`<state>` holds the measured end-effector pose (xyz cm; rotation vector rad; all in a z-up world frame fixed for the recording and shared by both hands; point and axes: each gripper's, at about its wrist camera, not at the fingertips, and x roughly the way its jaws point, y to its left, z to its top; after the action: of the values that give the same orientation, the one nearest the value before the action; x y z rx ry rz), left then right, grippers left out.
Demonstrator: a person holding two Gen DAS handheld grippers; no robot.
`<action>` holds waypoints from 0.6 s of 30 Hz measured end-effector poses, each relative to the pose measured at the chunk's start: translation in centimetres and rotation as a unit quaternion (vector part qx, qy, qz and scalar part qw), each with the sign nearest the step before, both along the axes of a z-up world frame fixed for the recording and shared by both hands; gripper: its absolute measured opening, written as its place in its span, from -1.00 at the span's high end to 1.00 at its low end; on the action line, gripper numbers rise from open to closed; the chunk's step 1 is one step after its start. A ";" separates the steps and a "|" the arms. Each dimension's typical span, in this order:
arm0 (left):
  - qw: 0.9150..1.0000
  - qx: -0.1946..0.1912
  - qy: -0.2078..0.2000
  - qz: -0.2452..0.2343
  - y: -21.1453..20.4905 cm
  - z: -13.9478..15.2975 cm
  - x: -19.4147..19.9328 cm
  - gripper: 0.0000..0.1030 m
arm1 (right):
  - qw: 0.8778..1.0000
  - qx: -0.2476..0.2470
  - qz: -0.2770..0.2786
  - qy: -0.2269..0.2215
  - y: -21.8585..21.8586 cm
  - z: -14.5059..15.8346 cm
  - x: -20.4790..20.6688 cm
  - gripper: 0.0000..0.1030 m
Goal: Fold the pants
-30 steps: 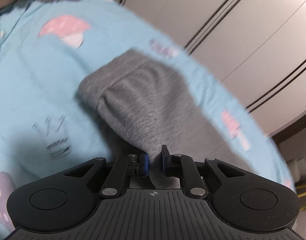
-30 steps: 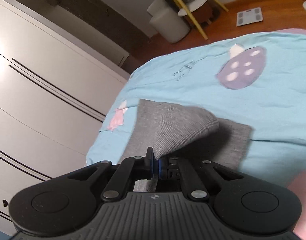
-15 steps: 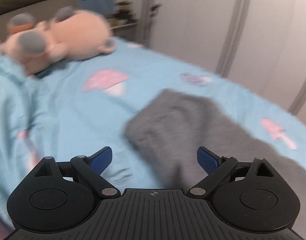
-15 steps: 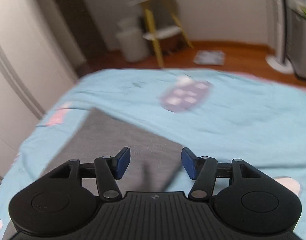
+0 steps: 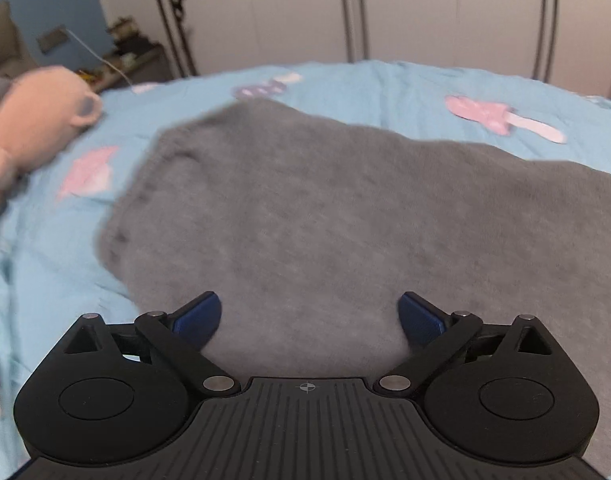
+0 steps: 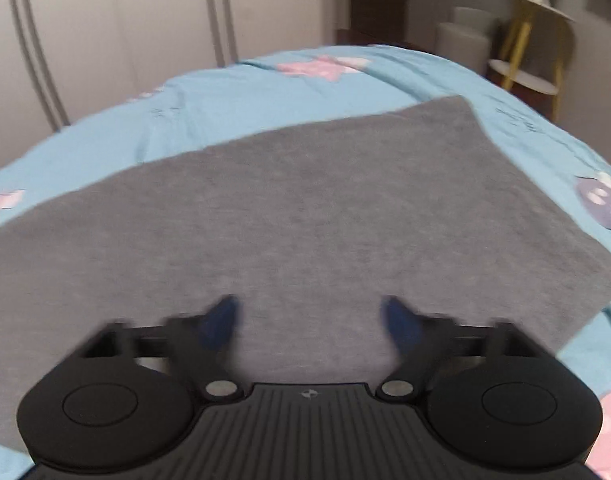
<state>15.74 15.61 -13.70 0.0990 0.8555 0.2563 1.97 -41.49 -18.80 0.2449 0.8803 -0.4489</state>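
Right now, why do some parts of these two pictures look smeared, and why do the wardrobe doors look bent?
Right wrist view: the right gripper is streaked by motion blur, and so are the grey pants. Left wrist view: the left gripper is sharp, while the pink plush toy and bedspread are smeared. In both views, the fisheye lens bows the wardrobe doors and the bed's edge.

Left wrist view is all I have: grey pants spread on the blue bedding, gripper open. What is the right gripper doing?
Observer: The right gripper is open too, over the pants, holding nothing.
Reviewer: Any pants corner my view lacks?
Observer: Yes, a squared corner lies flat toward the bed's far edge.
Reviewer: What stands beyond that end?
Observer: A yellow-legged side table on the floor.
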 end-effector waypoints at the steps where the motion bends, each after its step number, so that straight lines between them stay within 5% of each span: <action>1: 0.999 0.024 -0.006 0.020 0.3 0.4 0.2 -0.95 | 1.000 -0.001 -0.001 0.001 -0.3 -0.2 0.1 -0.90; 5: 0.997 0.067 -0.020 0.031 0.6 2.0 1.0 -0.94 | 1.000 -0.013 0.002 0.007 0.0 -0.1 0.1 -0.90; 10: 0.999 0.023 -0.020 -0.018 -1.4 3.8 3.2 -0.94 | 1.000 -0.012 0.002 0.006 0.3 0.1 0.0 -0.90; 15: 0.997 -0.067 0.001 -0.030 -4.8 4.9 7.5 -0.94 | 1.000 -0.014 0.006 -0.003 0.4 -0.3 0.5 -0.91; 18: 0.997 -0.055 0.021 -0.055 -7.4 4.0 10.6 -0.94 | 1.000 -0.019 0.006 -0.011 0.4 -0.4 0.5 -0.91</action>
<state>26.37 8.24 -9.70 0.0479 0.9005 0.1030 2.47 -41.09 -19.25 0.2090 0.8511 -0.4498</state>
